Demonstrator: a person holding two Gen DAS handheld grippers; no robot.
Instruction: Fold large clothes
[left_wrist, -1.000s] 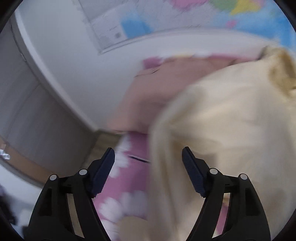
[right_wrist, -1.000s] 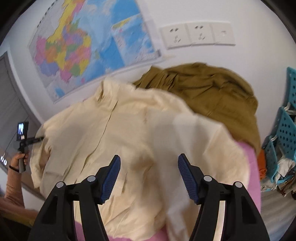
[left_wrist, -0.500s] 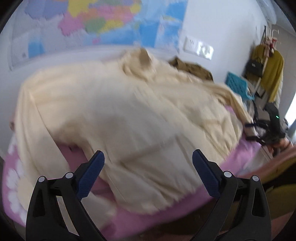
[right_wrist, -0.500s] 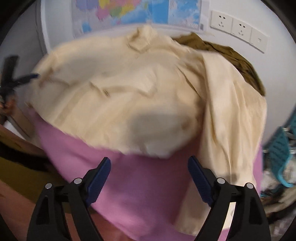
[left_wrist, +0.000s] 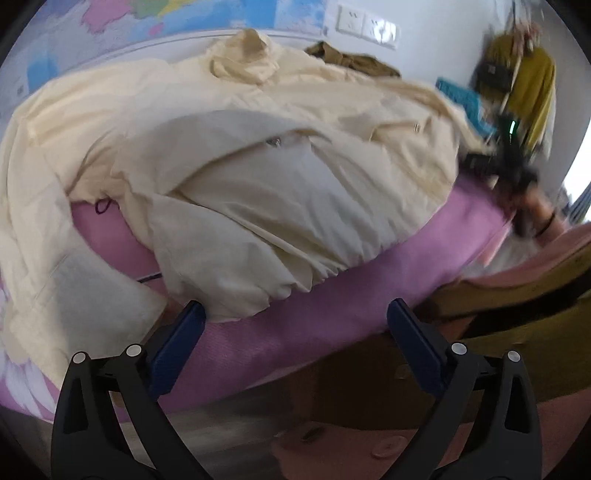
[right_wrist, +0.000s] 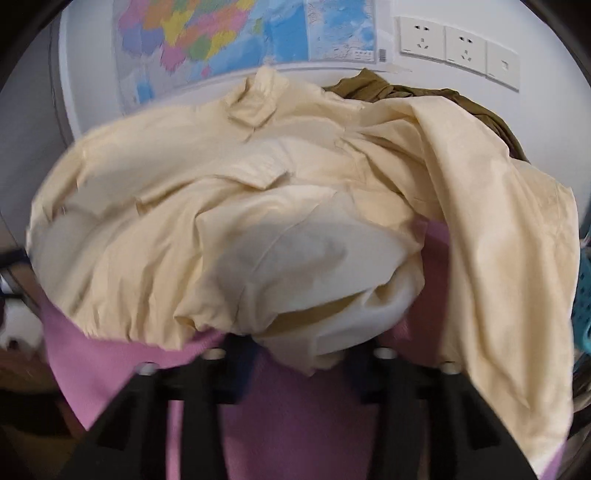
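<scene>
A large cream jacket (left_wrist: 258, 155) lies spread and rumpled on a pink-covered bed (left_wrist: 332, 306), collar toward the wall. It also shows in the right wrist view (right_wrist: 240, 206). My left gripper (left_wrist: 295, 332) is open and empty, just off the near hem of the jacket, over the bed edge. My right gripper (right_wrist: 299, 354) is blurred at the near hem; the fabric covers its fingertips, and its jaws stand close around the hem fold. The right gripper also appears at the far right of the left wrist view (left_wrist: 517, 162), blurred.
An olive-brown garment (right_wrist: 443, 96) lies by the wall behind the jacket. A map (right_wrist: 229, 37) and wall sockets (right_wrist: 458, 44) are on the wall. A blue basket (right_wrist: 583, 295) stands right of the bed. Clothes hang on a rack (left_wrist: 528, 74).
Both grippers pulled back toward the near bed edge. The right gripper's jaws narrowed from wide open and now sit at the jacket's hem. The jacket's front is more bunched.
</scene>
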